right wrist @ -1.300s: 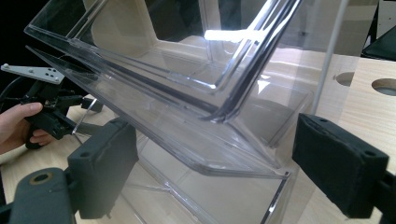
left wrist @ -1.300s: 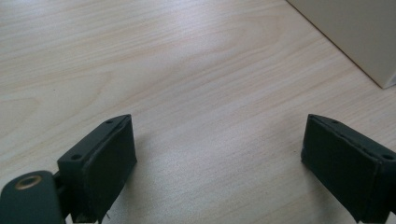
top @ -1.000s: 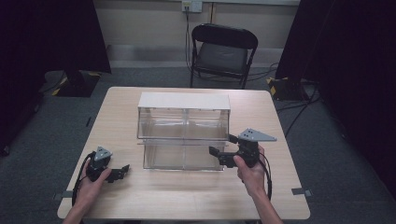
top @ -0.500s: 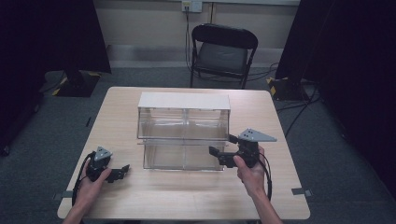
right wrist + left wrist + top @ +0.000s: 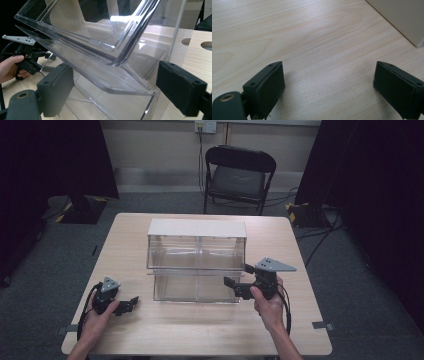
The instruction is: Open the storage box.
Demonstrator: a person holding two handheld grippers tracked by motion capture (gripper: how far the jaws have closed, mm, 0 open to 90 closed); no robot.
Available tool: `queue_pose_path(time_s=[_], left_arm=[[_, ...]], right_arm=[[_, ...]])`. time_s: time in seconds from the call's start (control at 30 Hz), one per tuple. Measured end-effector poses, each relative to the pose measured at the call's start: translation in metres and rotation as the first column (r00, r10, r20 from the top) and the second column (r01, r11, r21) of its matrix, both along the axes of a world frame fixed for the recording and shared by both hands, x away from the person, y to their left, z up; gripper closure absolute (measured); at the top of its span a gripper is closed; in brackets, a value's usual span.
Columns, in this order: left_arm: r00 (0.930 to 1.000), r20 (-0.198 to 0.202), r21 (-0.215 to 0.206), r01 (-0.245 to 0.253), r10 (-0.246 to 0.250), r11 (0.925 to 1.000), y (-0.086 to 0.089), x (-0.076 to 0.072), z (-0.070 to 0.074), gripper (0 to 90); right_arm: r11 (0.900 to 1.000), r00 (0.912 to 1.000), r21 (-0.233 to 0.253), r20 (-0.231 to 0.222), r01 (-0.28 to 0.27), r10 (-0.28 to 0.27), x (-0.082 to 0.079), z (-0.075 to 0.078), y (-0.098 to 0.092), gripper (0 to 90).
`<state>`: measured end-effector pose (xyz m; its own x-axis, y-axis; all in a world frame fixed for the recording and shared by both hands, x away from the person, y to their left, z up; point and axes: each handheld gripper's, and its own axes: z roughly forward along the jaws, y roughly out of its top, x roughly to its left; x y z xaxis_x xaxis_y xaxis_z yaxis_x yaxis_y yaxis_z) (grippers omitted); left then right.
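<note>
Right tongs [image 5: 236, 282] spread at the clear bin's [image 5: 196, 262] lower front edge, 4 o'clock on the surface [image 5: 200, 325]; left tongs [image 5: 131, 303] spread, resting at 8 o'clock; bin centred

A black folding chair [image 5: 239, 176] stands beyond the wooden table [image 5: 200, 330] on grey carpet [image 5: 45, 270], dark curtains [image 5: 55, 160] flanking a pale wall [image 5: 155, 142].

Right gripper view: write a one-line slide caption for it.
Open right gripper faces the clear two-tier bin, jaws apart at its lower front corner; left gripper beyond.
</note>
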<state>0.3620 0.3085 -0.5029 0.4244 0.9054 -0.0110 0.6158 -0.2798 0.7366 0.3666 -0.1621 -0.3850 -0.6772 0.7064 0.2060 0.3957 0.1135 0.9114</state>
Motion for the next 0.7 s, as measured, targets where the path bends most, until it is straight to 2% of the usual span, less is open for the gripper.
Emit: queue_pose_path(time_s=[0.7], left_arm=[[1.0000, 0.002, 0.005, 0.002, -0.002, 1.0000, 0.0003, 0.0001, 0.0002, 9.4]], right_arm=[[1.000, 1.0000, 0.002, 0.000, 0.001, -0.001, 0.0003, -0.0001, -0.0002, 14.0]])
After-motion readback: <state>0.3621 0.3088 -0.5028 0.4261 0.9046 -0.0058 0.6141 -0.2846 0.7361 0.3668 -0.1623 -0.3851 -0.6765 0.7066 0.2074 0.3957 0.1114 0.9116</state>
